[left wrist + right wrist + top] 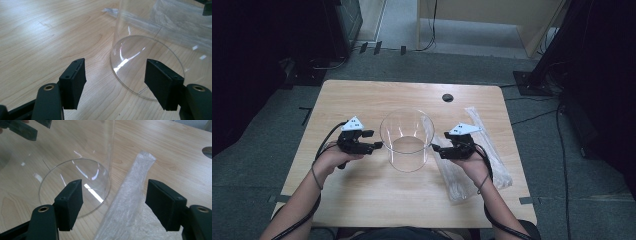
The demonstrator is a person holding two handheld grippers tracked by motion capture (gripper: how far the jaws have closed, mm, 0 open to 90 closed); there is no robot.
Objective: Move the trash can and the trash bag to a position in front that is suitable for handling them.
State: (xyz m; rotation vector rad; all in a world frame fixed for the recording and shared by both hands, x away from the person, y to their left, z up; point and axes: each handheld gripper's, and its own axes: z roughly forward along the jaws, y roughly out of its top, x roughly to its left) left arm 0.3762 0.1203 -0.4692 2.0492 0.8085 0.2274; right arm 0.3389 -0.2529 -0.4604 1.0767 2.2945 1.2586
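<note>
A pale wooden table (362, 200) fills the middle of the high view, set on grey carpet with dark stands and cables around it and a light wooden panel beyond. Near the far edge a round cable hole (447, 97) is cut through the top. At the centre stands the cylinder (406, 140), a clear, wide, open-topped tube resting upright on its round end, so its long axis runs straight up from the table and its mouth faces the ceiling. To its right lie two long clear bags (492, 150) of pale sticks, stretched side by side from the far right toward the near edge; the nearer one comes close against the cylinder's right side, so it crowds the space where the right gripper works. The right gripper (439, 149) is held over that bag, pointing left at the cylinder wall, its tips just beside the glass. In the right gripper view its jaws stand wide apart, with the cylinder's base rim (75, 187) ahead of the left jaw and the crinkled bag (130, 205) running up between them; neither pad presses on anything. The left gripper (374, 141) points right at the opposite wall, nothing lying in its way. In the left gripper view its jaws are parted too, the curved wall (140, 57) just ahead, not clamped.
</note>
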